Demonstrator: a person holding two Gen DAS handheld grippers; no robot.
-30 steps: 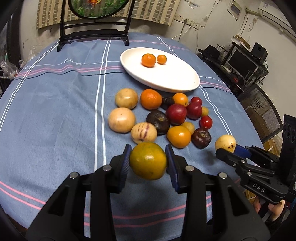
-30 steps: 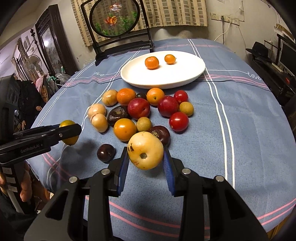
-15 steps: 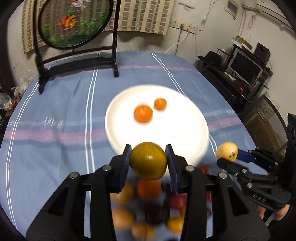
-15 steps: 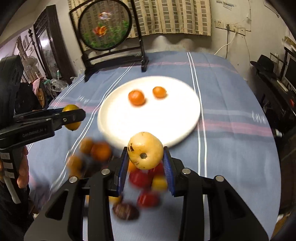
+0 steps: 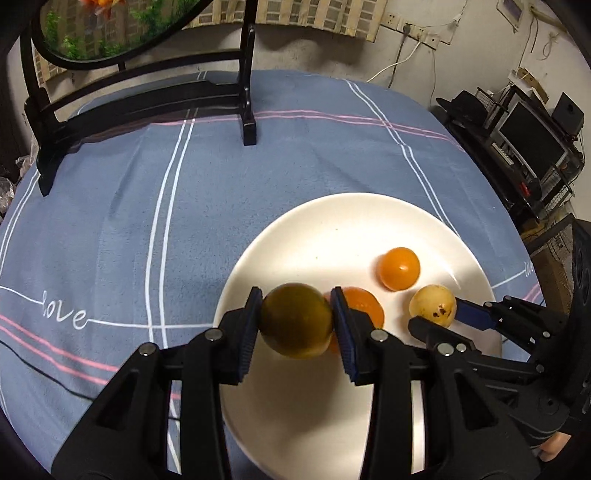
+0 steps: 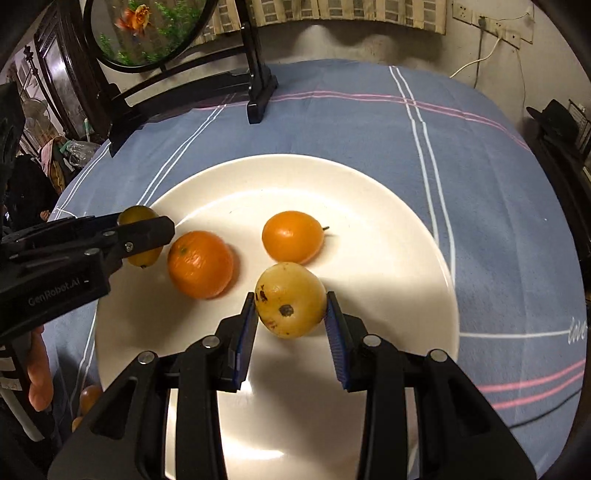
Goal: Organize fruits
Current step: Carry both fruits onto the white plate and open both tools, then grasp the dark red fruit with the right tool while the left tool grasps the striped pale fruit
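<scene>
My left gripper [image 5: 296, 320] is shut on a greenish-yellow orange [image 5: 295, 325] and hangs over the near left part of the white plate [image 5: 332, 229]. The right gripper [image 6: 291, 312] is shut on a pale yellow spotted fruit [image 6: 290, 299] over the plate's middle [image 6: 369, 221]. Two orange fruits lie on the plate: a larger one [image 6: 200, 264] and a smaller one with a stem [image 6: 291, 236]. In the left wrist view the right gripper [image 5: 436, 310] shows at the right with the yellow fruit [image 5: 432, 304]. The left gripper [image 6: 142, 236] enters the right wrist view from the left.
A black stand with a round fish picture [image 6: 147, 29] occupies the far side of the blue striped tablecloth [image 5: 147, 184]. A few small fruits [image 6: 88, 397] peek out at the plate's near left edge. Desk electronics [image 5: 528, 136] stand off to the right, beyond the table.
Both grippers have carried their fruits forward from above the fruit pile to above the plate. The pile has slipped out of view below. Both grips look unchanged.
</scene>
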